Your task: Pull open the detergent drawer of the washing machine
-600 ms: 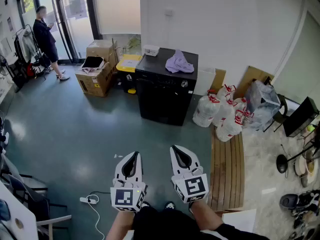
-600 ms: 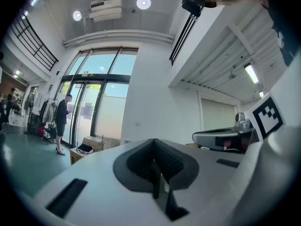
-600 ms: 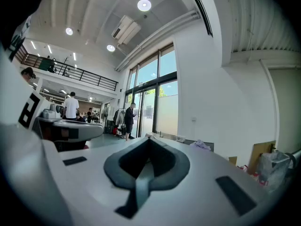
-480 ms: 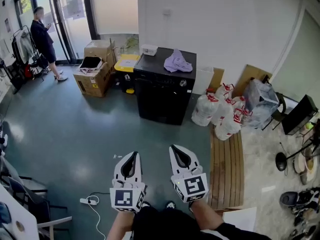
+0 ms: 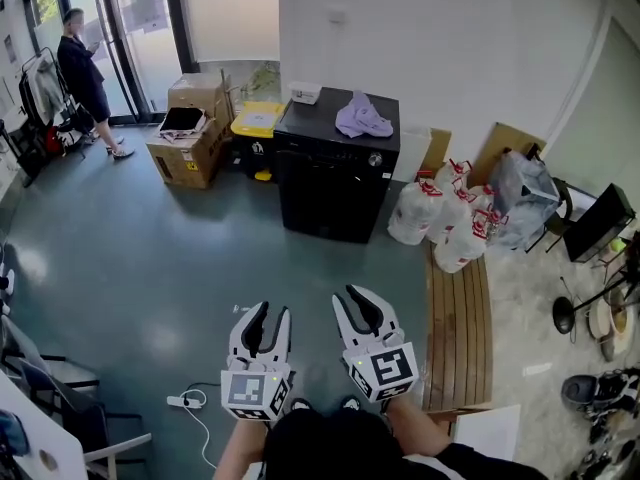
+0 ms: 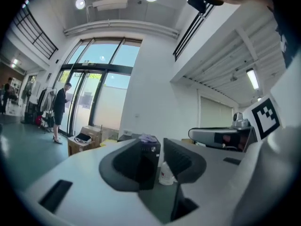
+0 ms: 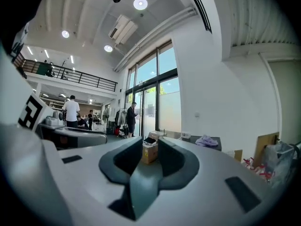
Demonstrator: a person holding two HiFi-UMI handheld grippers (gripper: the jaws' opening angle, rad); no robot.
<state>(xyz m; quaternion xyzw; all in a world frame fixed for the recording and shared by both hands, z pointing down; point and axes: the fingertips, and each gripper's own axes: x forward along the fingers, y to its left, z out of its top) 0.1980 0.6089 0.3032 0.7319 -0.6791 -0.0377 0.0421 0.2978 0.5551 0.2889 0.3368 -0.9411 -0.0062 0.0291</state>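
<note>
Far across the grey-green floor (image 5: pixel 150 258), against the white wall, stood the black washing machine (image 5: pixel 335 183). A purple cloth (image 5: pixel 362 118) lay crumpled on its top, and one round knob (image 5: pixel 375 158) showed on the upper front. The detergent drawer was too small to be made out from this place. Cardboard boxes (image 5: pixel 190 133) stood to the left of the machine, and white bags with red print (image 5: pixel 440 223) leaned together to its right, at the far end of a wooden slatted board (image 5: pixel 457 318). A person (image 5: pixel 85 78) stood by the glass doors in the far left corner.

Both tools were held low and close to the body, side by side, well apart from the machine. The left gripper (image 6: pixel 159 154) had its fingers a little apart, released, with nothing between them; only the distant machine showed through the gap. The right gripper (image 7: pixel 150 149) was the same, its fingers slightly parted and empty, with a cardboard box seen far behind. A white power strip (image 5: pixel 185 401) lay on the floor just left of the left gripper.
</note>
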